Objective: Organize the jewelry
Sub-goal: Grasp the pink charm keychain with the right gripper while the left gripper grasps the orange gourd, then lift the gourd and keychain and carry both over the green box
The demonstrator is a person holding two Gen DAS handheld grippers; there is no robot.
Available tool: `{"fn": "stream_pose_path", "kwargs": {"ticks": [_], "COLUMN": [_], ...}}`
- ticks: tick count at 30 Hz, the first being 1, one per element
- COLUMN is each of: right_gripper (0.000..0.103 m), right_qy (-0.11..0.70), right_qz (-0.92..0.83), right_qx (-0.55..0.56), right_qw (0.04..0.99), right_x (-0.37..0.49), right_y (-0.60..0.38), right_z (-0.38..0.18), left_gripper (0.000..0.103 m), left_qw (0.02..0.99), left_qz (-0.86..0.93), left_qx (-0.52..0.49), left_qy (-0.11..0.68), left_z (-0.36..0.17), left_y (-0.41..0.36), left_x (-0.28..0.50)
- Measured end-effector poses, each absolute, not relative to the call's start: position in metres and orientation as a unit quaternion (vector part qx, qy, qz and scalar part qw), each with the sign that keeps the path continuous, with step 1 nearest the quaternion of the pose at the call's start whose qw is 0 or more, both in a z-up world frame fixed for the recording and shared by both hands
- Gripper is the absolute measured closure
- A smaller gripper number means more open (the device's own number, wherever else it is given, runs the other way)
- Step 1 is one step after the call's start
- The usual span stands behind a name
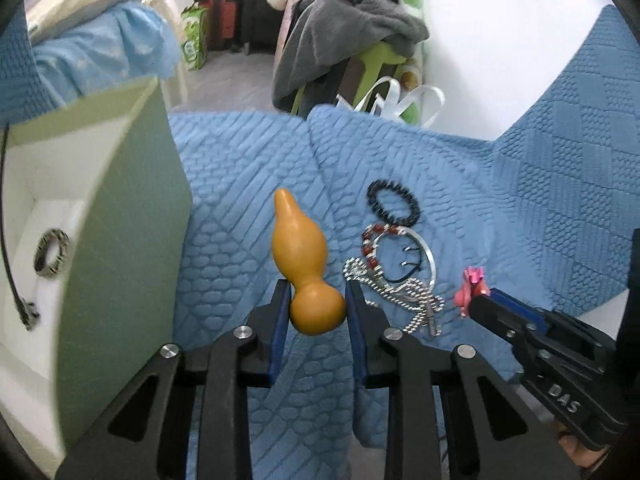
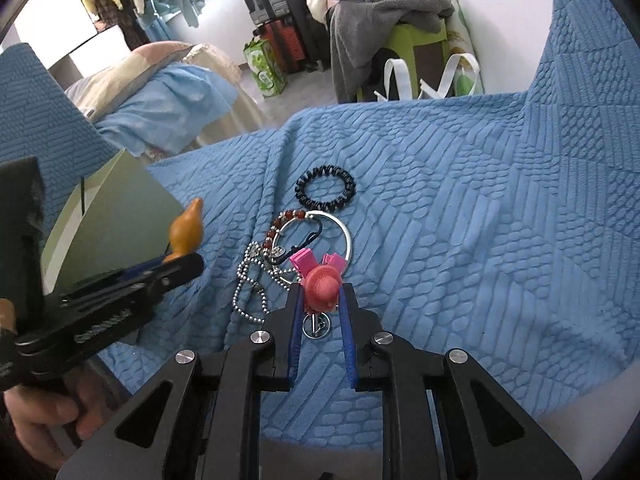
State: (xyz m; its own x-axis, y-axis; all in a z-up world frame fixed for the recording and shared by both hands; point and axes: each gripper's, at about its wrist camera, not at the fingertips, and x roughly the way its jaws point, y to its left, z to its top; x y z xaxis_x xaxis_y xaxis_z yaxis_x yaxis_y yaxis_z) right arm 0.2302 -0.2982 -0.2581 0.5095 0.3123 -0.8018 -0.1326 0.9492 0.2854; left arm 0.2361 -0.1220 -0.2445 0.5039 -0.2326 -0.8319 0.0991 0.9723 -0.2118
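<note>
The step in hand looks like the pick-up of two pieces at once, each to be carried to the box. The left tool (image 1: 316,300) pinches the round lower bulb of a smooth orange-brown gourd-shaped pendant (image 1: 298,248), whose narrow tip points away from the camera; the blue pads seem to touch the bulb on both sides. In the right wrist view the gourd appears lifted a little above the cloth, in front of the box wall. The right tool (image 2: 320,296) pinches a small pink charm shaped like a straw hat with a magenta bow (image 2: 320,280), and a small metal ring (image 2: 316,326) hangs under it between the fingers. Both tools are over a blue quilted bed cover (image 1: 540,208). On this cover, between the two tools, a heap of jewelry is not yet sorted: a black beaded bracelet (image 1: 394,202), a thin silver bangle (image 1: 430,254), a strand of dark red beads (image 1: 370,246) and a silver ball chain (image 1: 404,296), all touching or crossing each other. At the left stands an open pale green cardboard box with a white inside (image 1: 128,216); in it lies already a dark patterned ring-shaped bangle (image 1: 52,254) and a black cord (image 1: 8,248). I judge the task to be in its early part. The next move calls for carrying the gourd over the green wall and lowering it into the white inside before the tool is released, without knocking the wall. The hat charm should follow after; its hanging ring may catch the ball chain if it is dragged low.
</note>
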Motion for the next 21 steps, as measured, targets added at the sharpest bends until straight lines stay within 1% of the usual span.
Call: {"fn": "stream_pose_path", "kwargs": {"ticks": [6,10,14,21], "right_gripper": [0.088,0.088,0.088,0.088], "right_qy": [0.463,0.451,0.424,0.37], "right_qz": [0.115,0.116,0.122,0.135], "right_qx": [0.08,0.074,0.066,0.059], "right_qw": [0.875,0.882,0.895,0.917], "right_x": [0.227,0.224,0.221,0.217], "right_y": [-0.297,-0.289,-0.276,-0.249], "right_z": [-0.232,-0.203,-0.157,-0.081], "left_gripper": [0.075,0.075,0.075,0.075], "left_qw": [0.879,0.885,0.891,0.913], "left_qz": [-0.113,-0.123,-0.132,-0.141], "left_qx": [-0.067,-0.083,-0.09,-0.09], "left_qy": [0.459,0.442,0.425,0.373], "left_z": [-0.202,-0.168,-0.134,-0.057], "left_y": [-0.113,-0.099,-0.084,-0.054], "left_x": [0.226,0.217,0.212,0.199]}}
